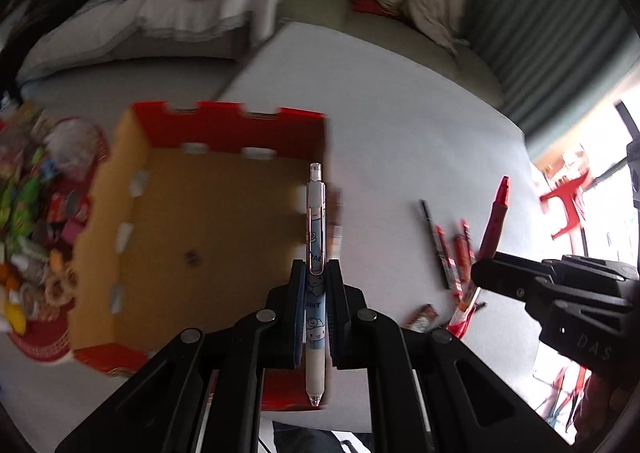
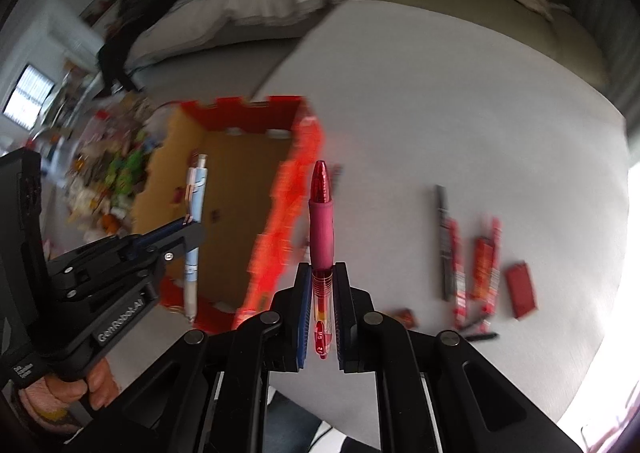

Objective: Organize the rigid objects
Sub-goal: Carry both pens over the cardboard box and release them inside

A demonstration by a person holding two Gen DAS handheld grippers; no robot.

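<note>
A pale-blue cartoon-printed click pen [image 1: 316, 273] stands upright, pinched above the open red-rimmed cardboard box [image 1: 120, 213]. A translucent red pen with pink grip [image 2: 321, 237] stands likewise; several red pens [image 2: 472, 269], blurred, lie on the grey tabletop.

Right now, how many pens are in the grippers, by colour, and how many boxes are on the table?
Blue-and-white cartoon pen, clamped in the left gripper: 1
Red pen, clamped in the right gripper: 1
Red-rimmed cardboard box, open: 1
Total: 3. The loose stationery further right is too blurred to count.
</note>
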